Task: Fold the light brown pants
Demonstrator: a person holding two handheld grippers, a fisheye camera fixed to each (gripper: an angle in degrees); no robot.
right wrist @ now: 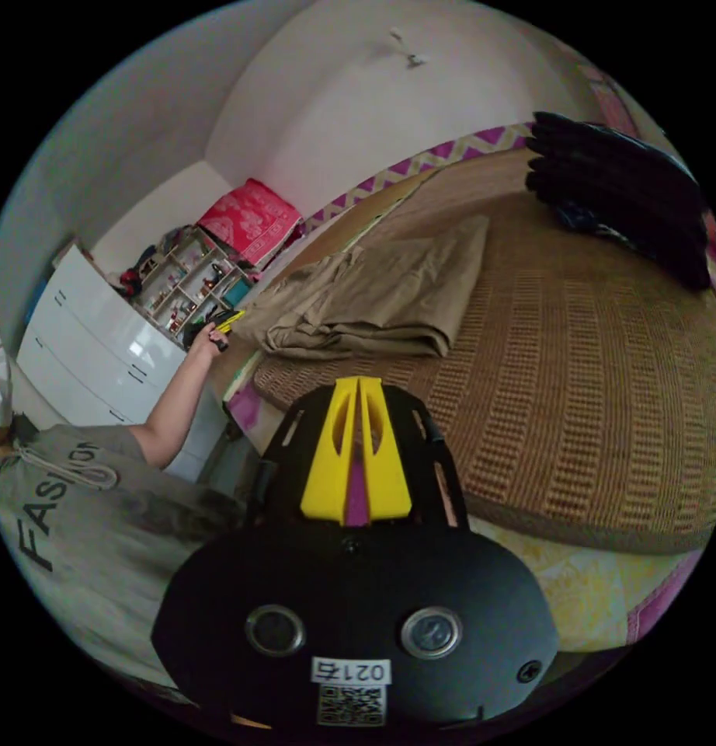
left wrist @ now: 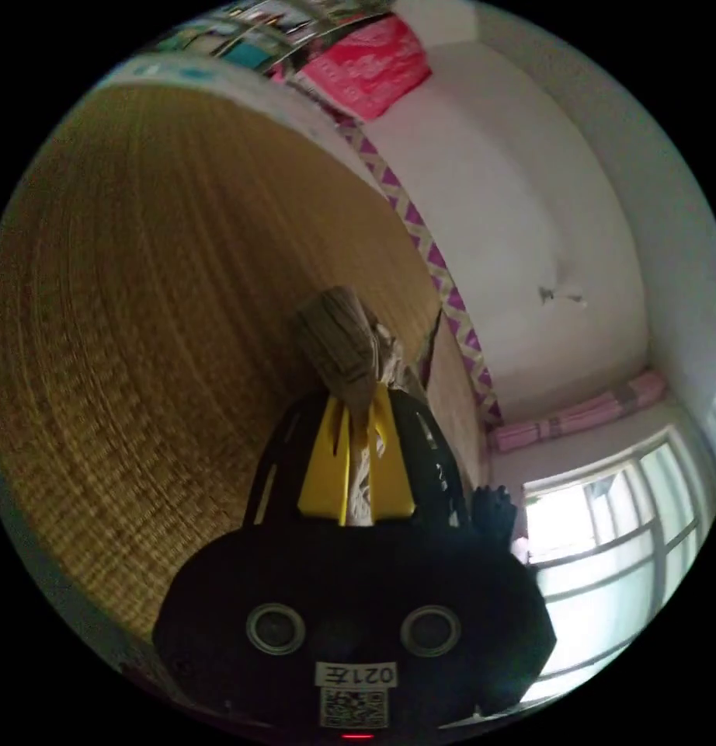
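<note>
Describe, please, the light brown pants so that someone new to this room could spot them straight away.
Start from the woven straw mat that covers the bed. The light brown pants lie in a rumpled heap at the mat's edge, on the side nearer the white drawers, where the left gripper grips them. Their plain tan cloth sets them apart from the stack of dark clothes across the mat.

Matt cloth pants [right wrist: 389, 299] lie on a rough woven mat [right wrist: 606, 373].

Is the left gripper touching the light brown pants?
Touching. The left gripper view shows the left gripper with both yellow jaws closed on a bunched fold of the light brown pants, cloth passing between them.
</note>
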